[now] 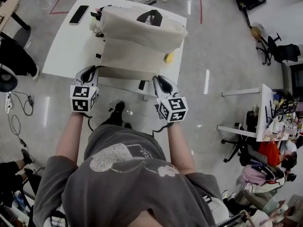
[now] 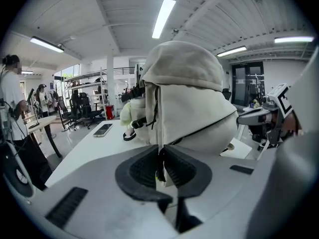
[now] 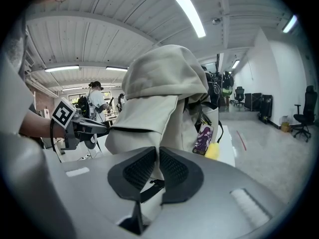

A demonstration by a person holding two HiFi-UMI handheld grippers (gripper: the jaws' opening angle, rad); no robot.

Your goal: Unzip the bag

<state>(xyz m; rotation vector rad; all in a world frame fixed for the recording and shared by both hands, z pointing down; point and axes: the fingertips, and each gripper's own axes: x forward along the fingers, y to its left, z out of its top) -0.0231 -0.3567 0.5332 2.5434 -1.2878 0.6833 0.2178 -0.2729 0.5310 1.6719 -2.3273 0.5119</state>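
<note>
Left gripper (image 2: pixel 160 148): pads clenched on the lower hem of the cream fabric backpack (image 2: pixel 189 98), thin cloth pinched between them. A small dark tab (image 2: pixel 160 171) sits in the same pinch; we can't tell if it's the zip pull. Right gripper (image 3: pixel 157 151): also clamped on the backpack (image 3: pixel 159 93), on a fold at the other bottom corner.

In the head view the left gripper (image 1: pixel 91 71) is at left centre and the right gripper (image 1: pixel 162 79) at centre. Both touch the backpack's hanging front panel (image 1: pixel 128 56). The backpack (image 1: pixel 137 27) lies straight up-frame from both, on the white rectangular table (image 1: pixel 61 51). Its long axis runs left to right across the frame, and the panel droops over the near table edge.

A dark zip line (image 2: pixel 204 127) curves from near the left pads off toward the right of the left gripper view. We judge the zip runs along that long axis. Neither hand is nearer, since both are in contact. If the tab is the pull, the left hand is the one placed to draw it sideways while the right anchors.
</note>
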